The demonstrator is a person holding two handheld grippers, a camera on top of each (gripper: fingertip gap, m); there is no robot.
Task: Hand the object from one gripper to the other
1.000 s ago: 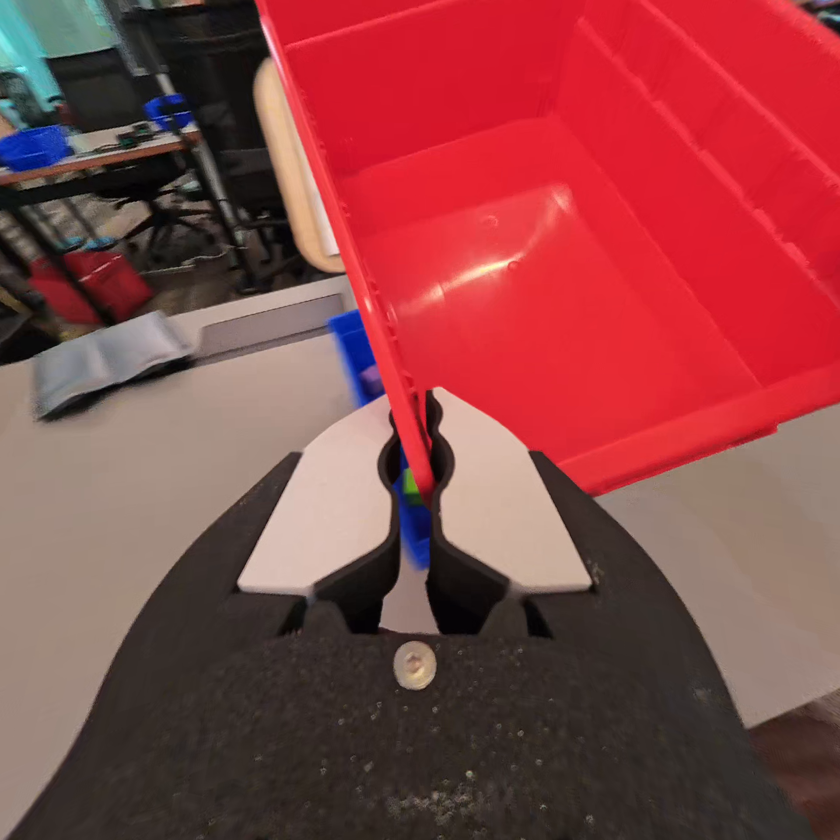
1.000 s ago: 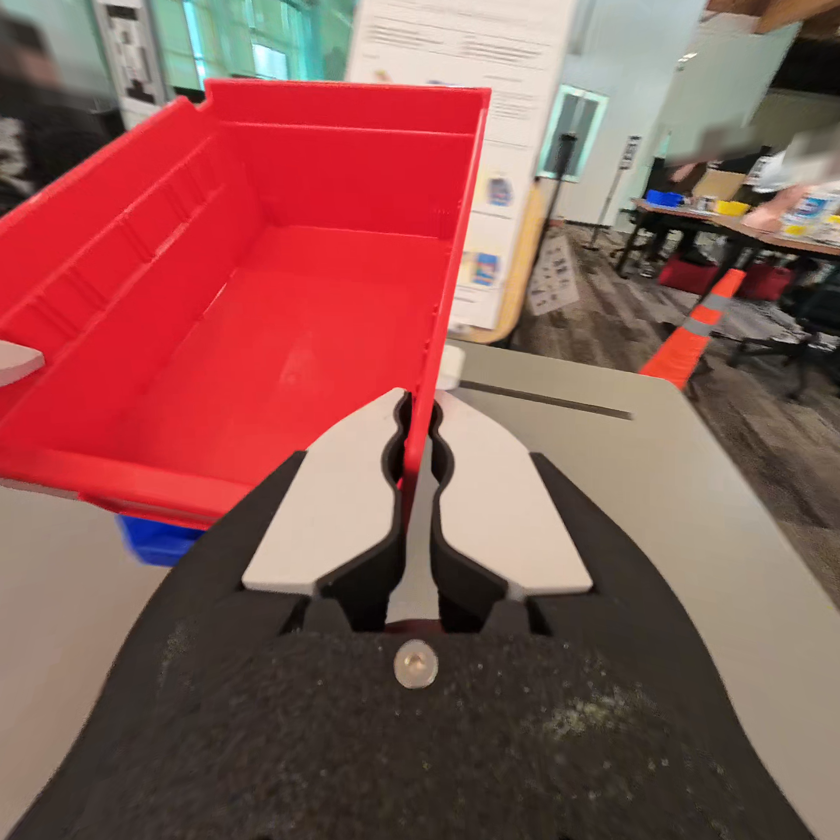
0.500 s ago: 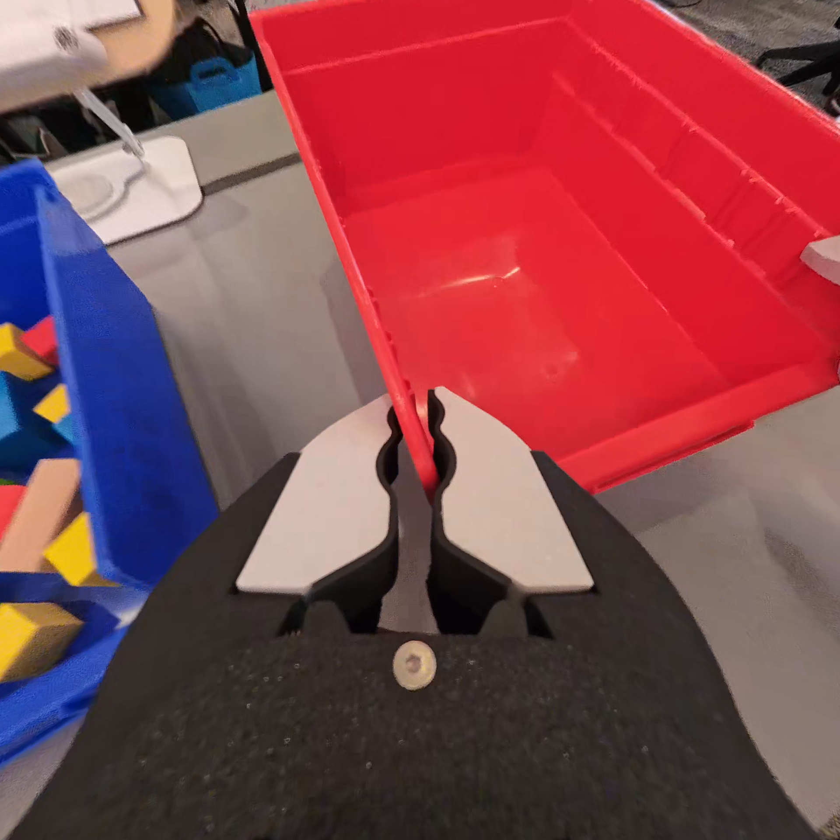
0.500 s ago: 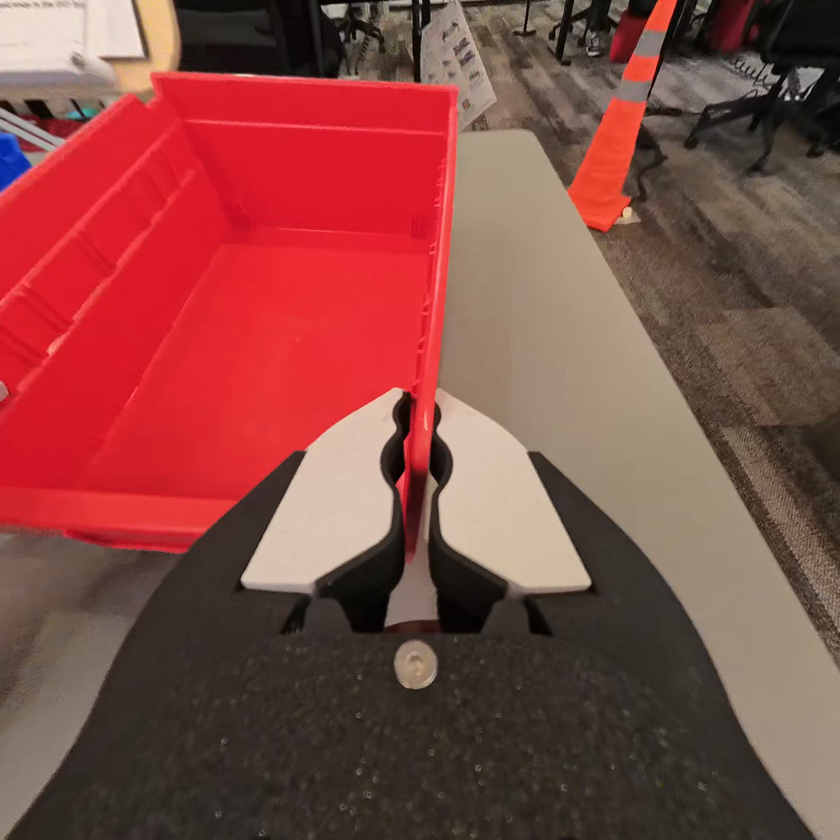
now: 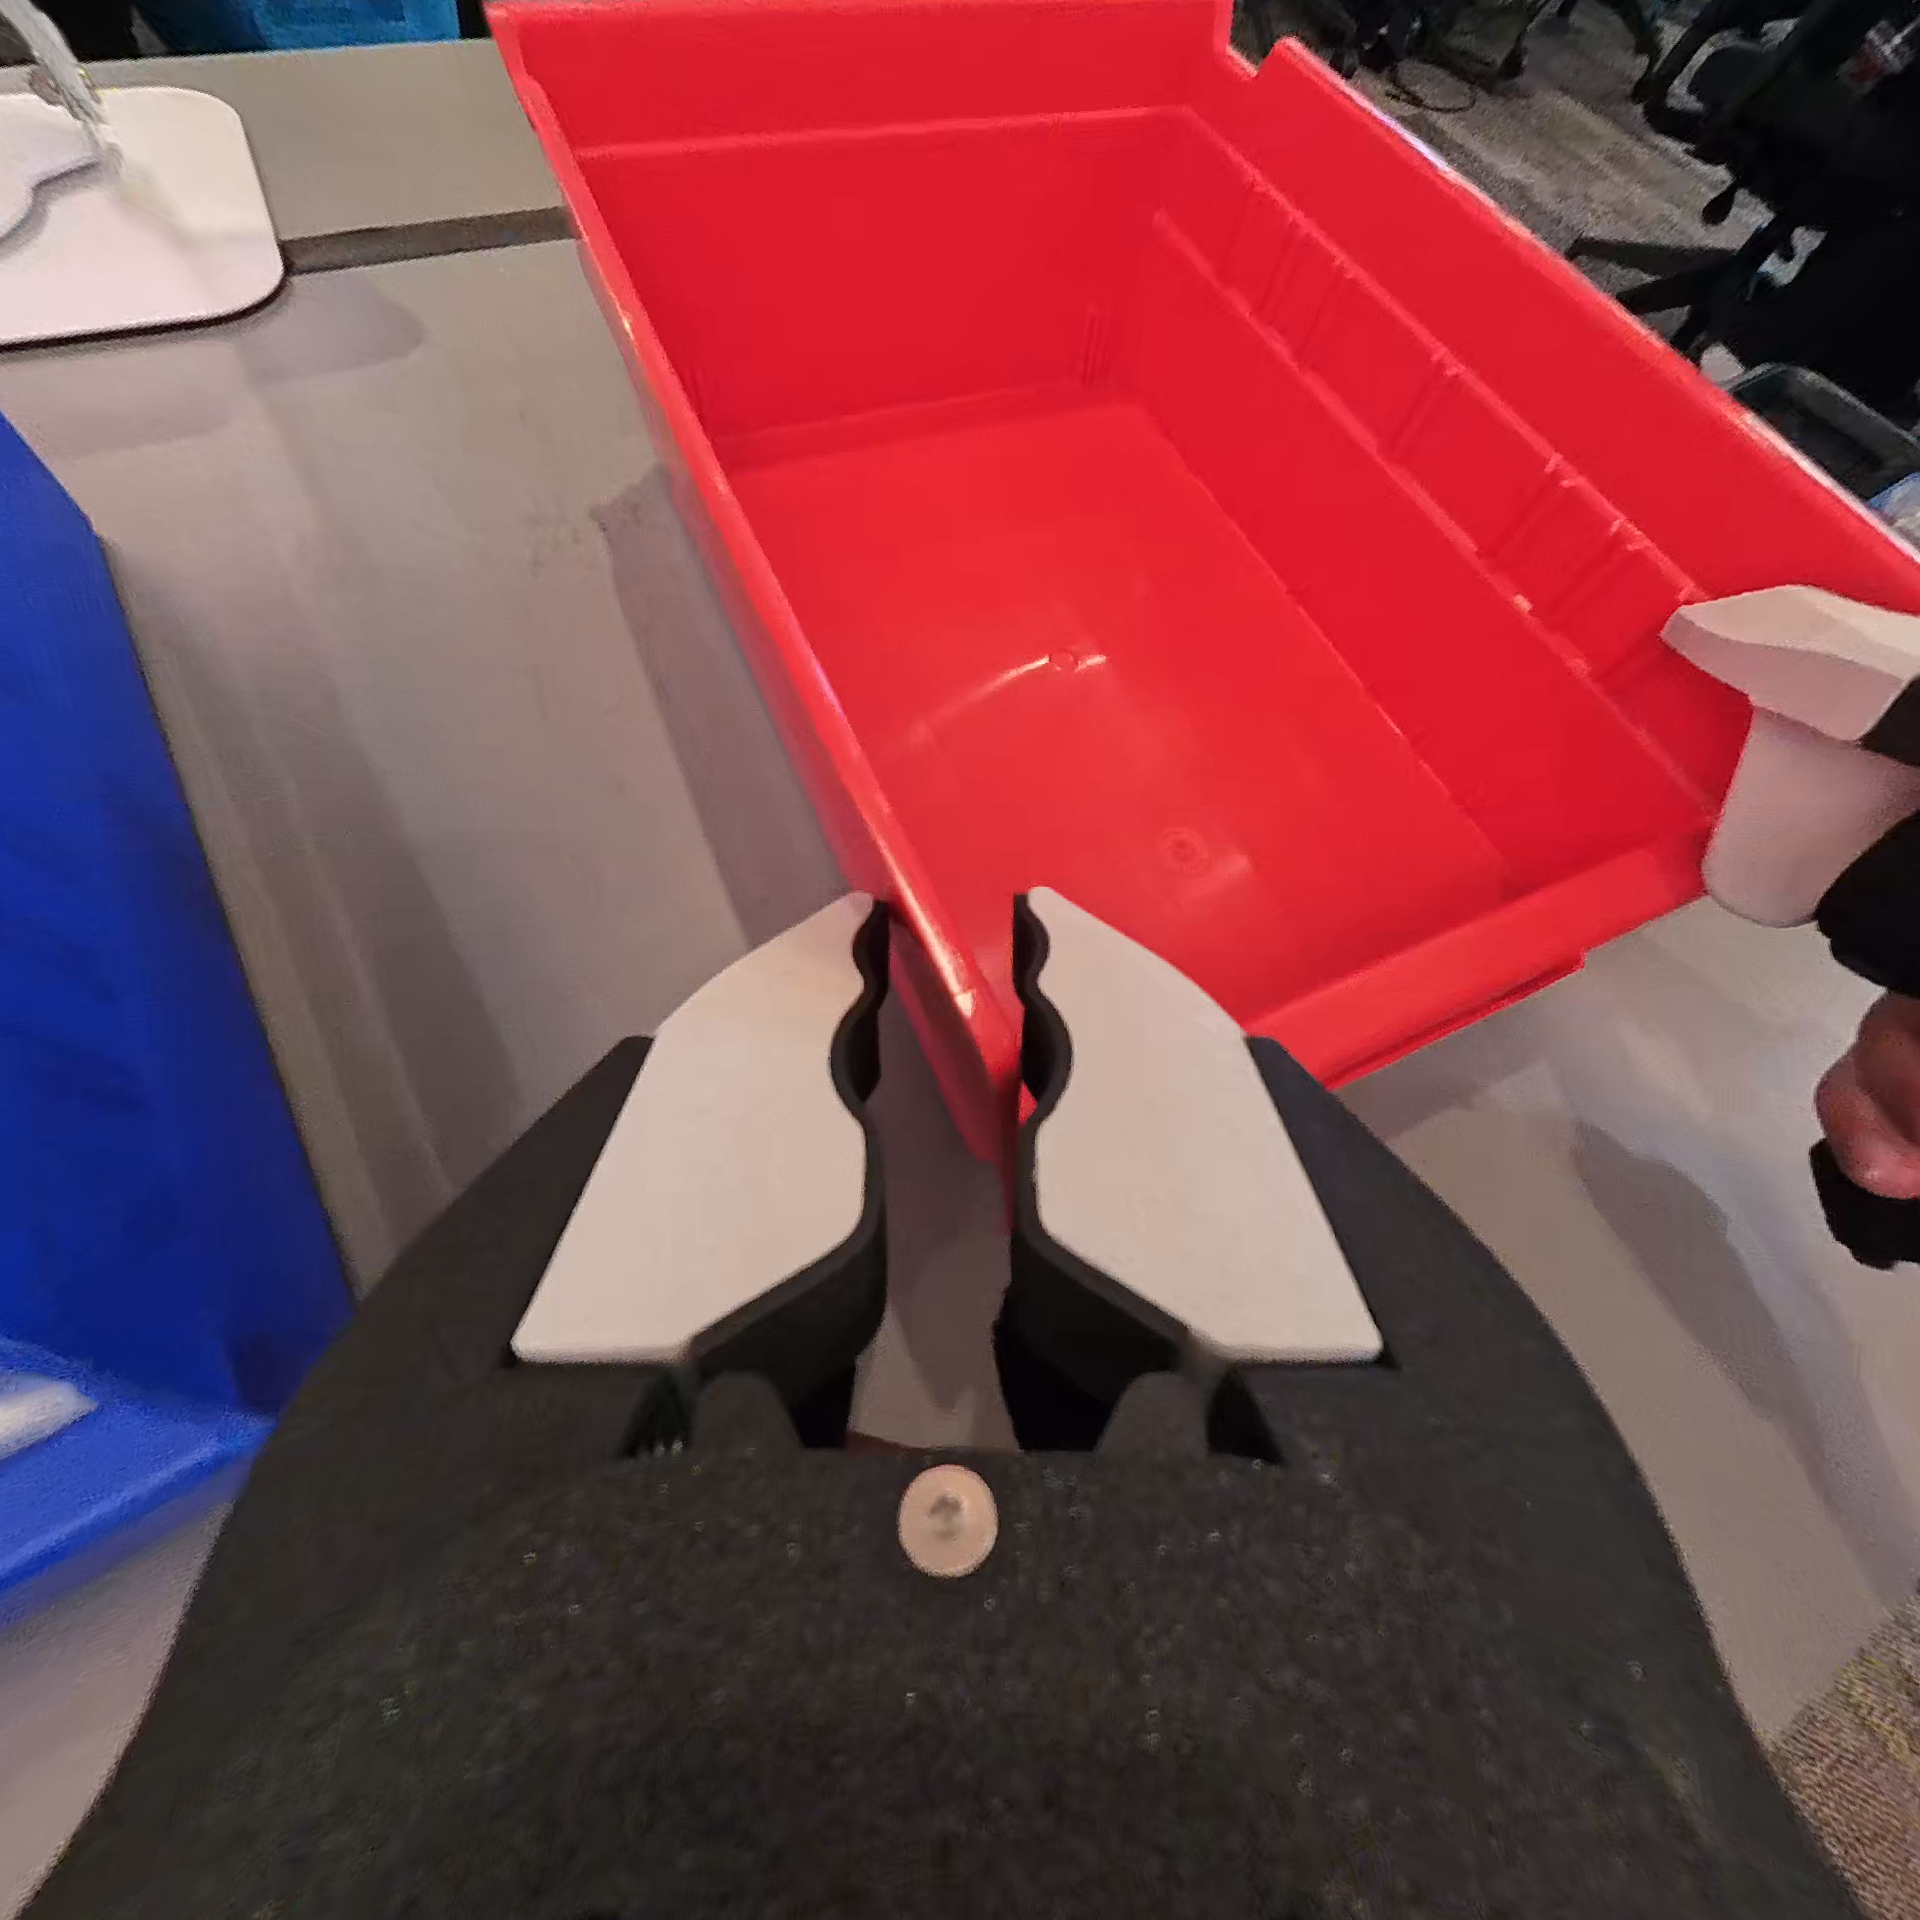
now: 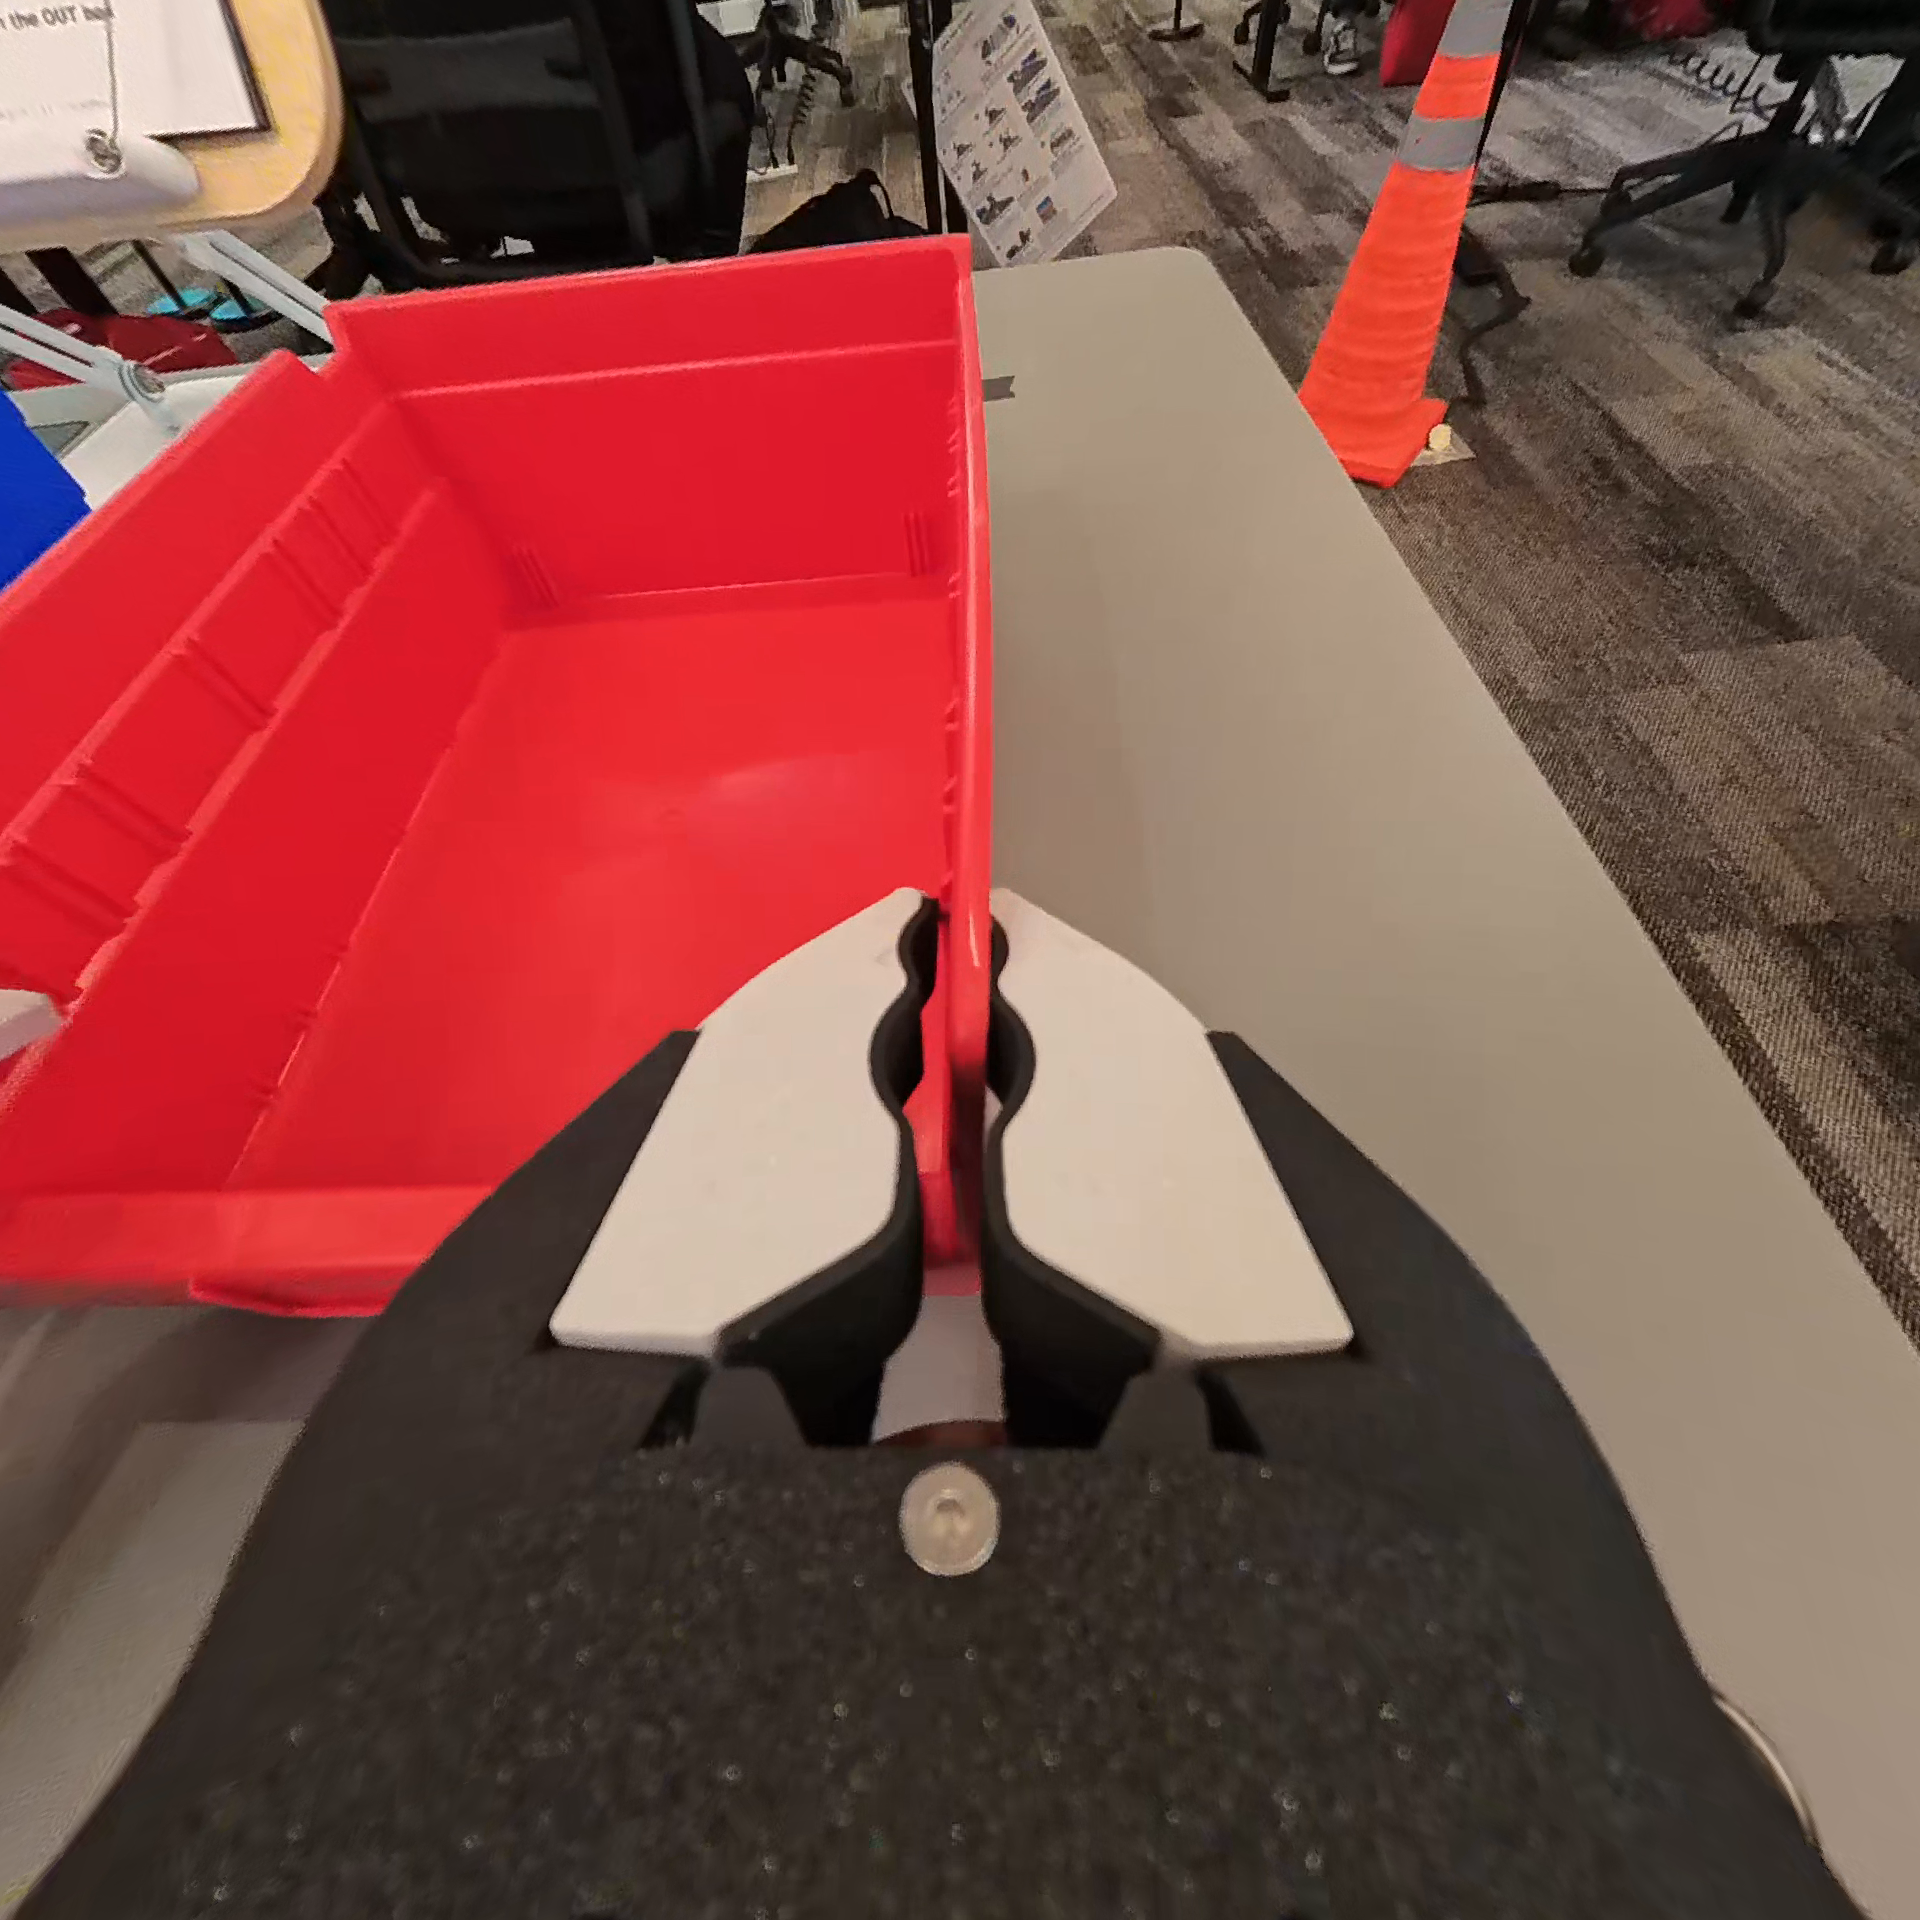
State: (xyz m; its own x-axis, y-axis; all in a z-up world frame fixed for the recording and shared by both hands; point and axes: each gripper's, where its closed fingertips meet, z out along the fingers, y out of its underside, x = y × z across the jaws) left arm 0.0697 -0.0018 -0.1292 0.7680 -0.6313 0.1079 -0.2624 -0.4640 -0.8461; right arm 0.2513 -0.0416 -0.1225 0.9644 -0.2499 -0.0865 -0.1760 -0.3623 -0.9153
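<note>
Risk: red bin (image 5: 1091, 582) tips or twists once only my right tongs (image 6: 961, 1039) pinch its right wall. My left tongs (image 5: 948, 1023) parted, straddling left wall loosely. Bin low over grey table (image 5: 436, 644).

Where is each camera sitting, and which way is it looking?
Left wrist view: on the left gripper, looking forward along its parted fingers, astride the red bin's left wall; the right gripper and a hand show at the right edge.
Right wrist view: on the right gripper, looking along the bin's right wall, which its fingers pinch.
Both see the red bin, the grey table and a blue bin.
</note>
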